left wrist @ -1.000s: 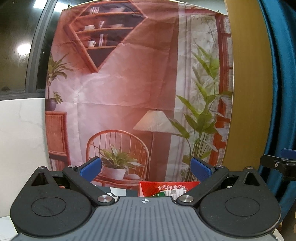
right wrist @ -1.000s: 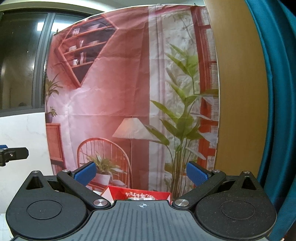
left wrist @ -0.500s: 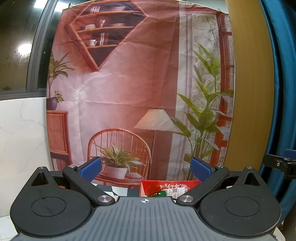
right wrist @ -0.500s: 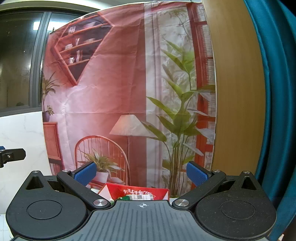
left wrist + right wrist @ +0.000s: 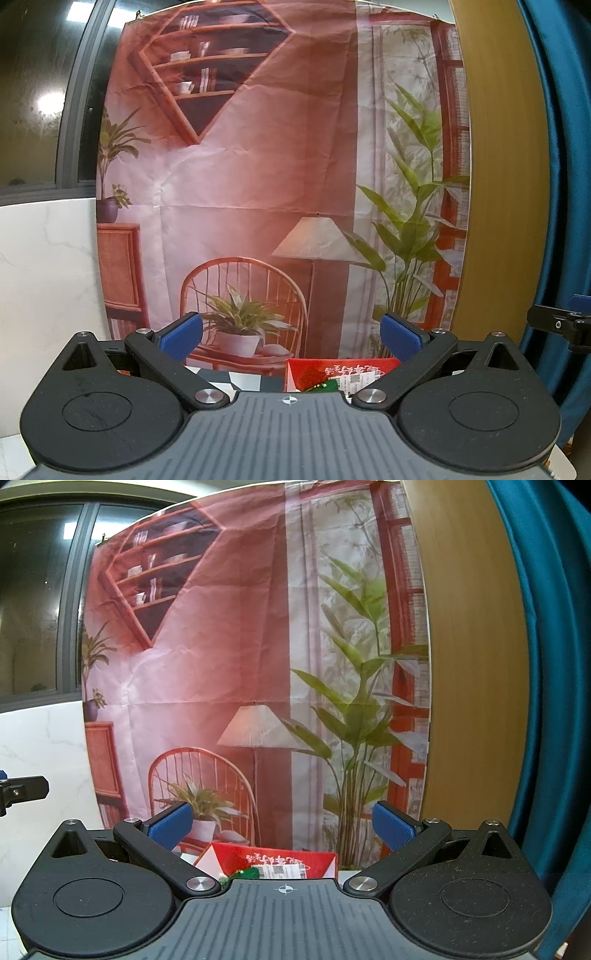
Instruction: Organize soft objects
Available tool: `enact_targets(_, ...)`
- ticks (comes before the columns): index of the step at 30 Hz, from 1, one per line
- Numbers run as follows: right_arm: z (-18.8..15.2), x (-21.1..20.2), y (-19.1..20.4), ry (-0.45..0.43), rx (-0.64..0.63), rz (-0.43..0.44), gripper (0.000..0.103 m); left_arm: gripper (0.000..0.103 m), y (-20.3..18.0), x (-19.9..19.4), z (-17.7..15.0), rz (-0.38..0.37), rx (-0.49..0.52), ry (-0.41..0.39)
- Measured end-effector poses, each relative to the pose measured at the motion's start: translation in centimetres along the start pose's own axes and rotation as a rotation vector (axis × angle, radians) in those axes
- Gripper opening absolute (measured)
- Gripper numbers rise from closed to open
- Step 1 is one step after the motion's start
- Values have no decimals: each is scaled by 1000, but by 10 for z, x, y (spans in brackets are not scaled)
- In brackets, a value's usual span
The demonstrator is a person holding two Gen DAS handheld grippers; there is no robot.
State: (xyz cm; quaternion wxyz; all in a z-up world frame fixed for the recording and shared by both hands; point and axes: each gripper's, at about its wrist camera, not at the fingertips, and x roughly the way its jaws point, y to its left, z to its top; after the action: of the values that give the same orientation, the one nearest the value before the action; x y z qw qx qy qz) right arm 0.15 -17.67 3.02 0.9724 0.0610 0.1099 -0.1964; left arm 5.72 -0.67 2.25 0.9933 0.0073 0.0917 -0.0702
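My left gripper (image 5: 291,338) is open, its blue pads wide apart with nothing between them. My right gripper (image 5: 283,825) is open too and holds nothing. Both are raised and face a hanging backdrop. Low between the fingers of each view shows the top of a red box (image 5: 343,373) (image 5: 273,860) with white printed text and something green inside. No soft object is clearly visible. The right gripper's finger (image 5: 554,324) shows at the right edge of the left wrist view, and the left gripper's finger (image 5: 22,790) at the left edge of the right wrist view.
A printed fabric backdrop (image 5: 280,177) hangs straight ahead, picturing a chair, a lamp and plants. A wooden post (image 5: 495,184) and a blue curtain (image 5: 561,184) stand to the right. A white marble wall (image 5: 44,266) and dark window are to the left. A black-and-white checkered surface (image 5: 236,378) lies below.
Both views have shifted slightly, showing a bit more of the red box and the checkered surface. Both grippers stay open and empty.
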Motion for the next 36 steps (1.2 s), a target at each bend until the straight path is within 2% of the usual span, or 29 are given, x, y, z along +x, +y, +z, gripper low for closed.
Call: enact_targets(36,-2,3,-5,9,8,-13,103,103,1,1,1,17,8,6)
